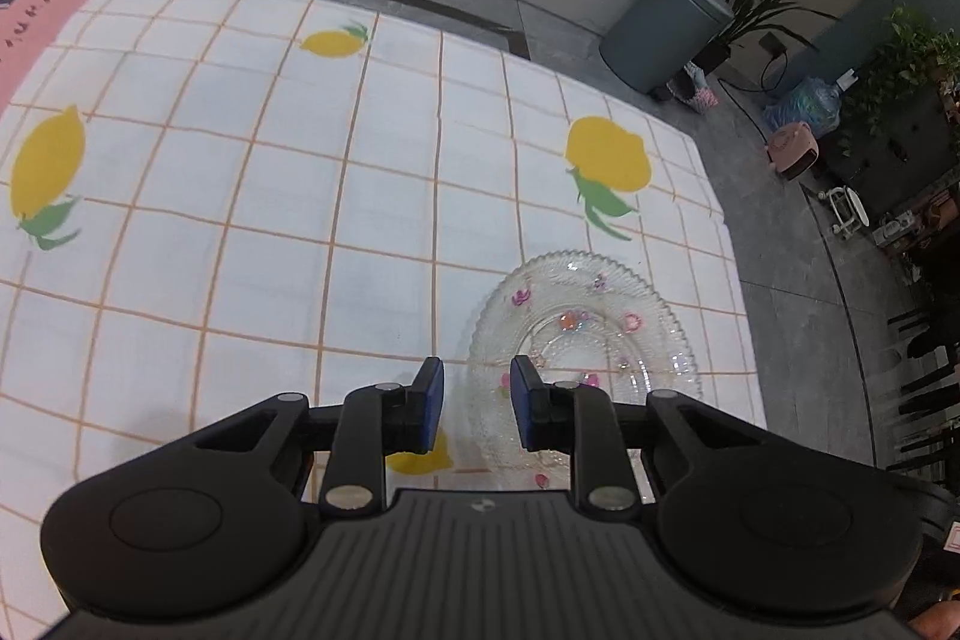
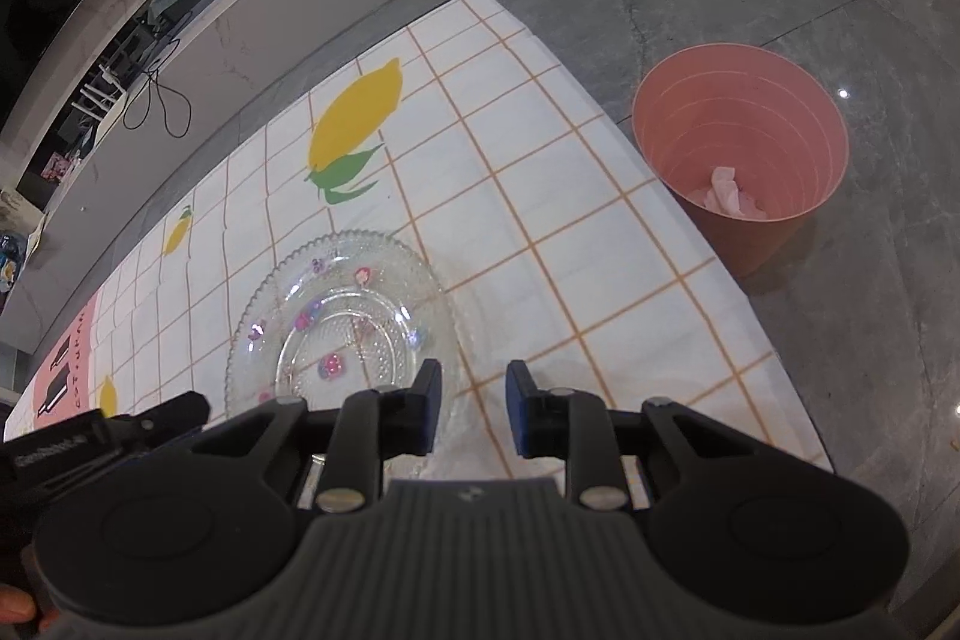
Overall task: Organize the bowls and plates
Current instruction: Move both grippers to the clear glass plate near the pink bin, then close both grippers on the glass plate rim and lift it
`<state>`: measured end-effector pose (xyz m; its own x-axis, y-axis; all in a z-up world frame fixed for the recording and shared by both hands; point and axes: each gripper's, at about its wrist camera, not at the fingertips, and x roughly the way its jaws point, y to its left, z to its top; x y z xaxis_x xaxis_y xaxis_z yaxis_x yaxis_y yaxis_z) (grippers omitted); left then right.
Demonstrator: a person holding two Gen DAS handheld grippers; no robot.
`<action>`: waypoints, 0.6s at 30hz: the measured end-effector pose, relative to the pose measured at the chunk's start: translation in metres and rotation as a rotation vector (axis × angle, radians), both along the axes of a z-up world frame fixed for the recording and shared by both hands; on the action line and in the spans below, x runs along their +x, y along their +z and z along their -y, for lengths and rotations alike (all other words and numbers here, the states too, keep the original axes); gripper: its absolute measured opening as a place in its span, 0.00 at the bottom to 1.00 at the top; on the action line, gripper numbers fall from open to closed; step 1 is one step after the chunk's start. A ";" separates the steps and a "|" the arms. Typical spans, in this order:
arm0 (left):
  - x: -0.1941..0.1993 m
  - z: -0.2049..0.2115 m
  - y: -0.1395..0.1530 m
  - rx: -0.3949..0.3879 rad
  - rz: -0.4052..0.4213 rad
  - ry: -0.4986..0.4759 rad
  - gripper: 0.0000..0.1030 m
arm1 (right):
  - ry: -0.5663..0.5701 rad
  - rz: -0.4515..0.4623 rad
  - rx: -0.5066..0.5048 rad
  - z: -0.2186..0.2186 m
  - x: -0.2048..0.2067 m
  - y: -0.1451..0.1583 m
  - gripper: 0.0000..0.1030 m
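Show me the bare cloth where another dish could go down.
Most of the cloth is bare: the wide stretch left of the glass plate, out to the pink strip, and a smaller patch between plate and pink bin. It is crowded only at the plate, with both grippers close by.

You've got loads of open cloth (image 1: pixel 240 220) across the left and middle of the left wrist view, nothing standing on it. The only thing in the way is the glass plate (image 1: pixel 576 334) at lower right. In the right wrist view, the strip right of the plate is clear up to the cloth's edge, with a pink bin (image 2: pixel 744 160) on the floor beyond.
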<state>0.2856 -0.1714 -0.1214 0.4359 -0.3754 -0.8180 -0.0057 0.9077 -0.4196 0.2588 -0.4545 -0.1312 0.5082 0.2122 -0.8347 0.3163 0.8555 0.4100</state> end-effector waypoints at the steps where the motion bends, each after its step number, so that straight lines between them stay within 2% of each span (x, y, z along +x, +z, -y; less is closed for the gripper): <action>1: 0.001 0.001 -0.003 0.001 -0.005 -0.002 0.26 | 0.003 -0.003 0.007 0.000 0.001 -0.002 0.22; 9: 0.007 0.006 -0.015 0.010 0.000 -0.010 0.25 | -0.003 -0.008 0.082 0.003 0.002 -0.016 0.17; 13: 0.009 0.009 -0.016 0.013 0.018 -0.036 0.14 | -0.006 -0.003 0.096 0.004 0.003 -0.018 0.15; 18: 0.007 0.015 -0.014 0.044 0.037 -0.056 0.13 | 0.022 0.015 0.096 -0.004 0.004 -0.020 0.09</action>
<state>0.2924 -0.1868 -0.1356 0.4454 -0.3643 -0.8178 0.0602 0.9236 -0.3787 0.2624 -0.4502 -0.1508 0.5144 0.3021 -0.8026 0.2910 0.8189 0.4947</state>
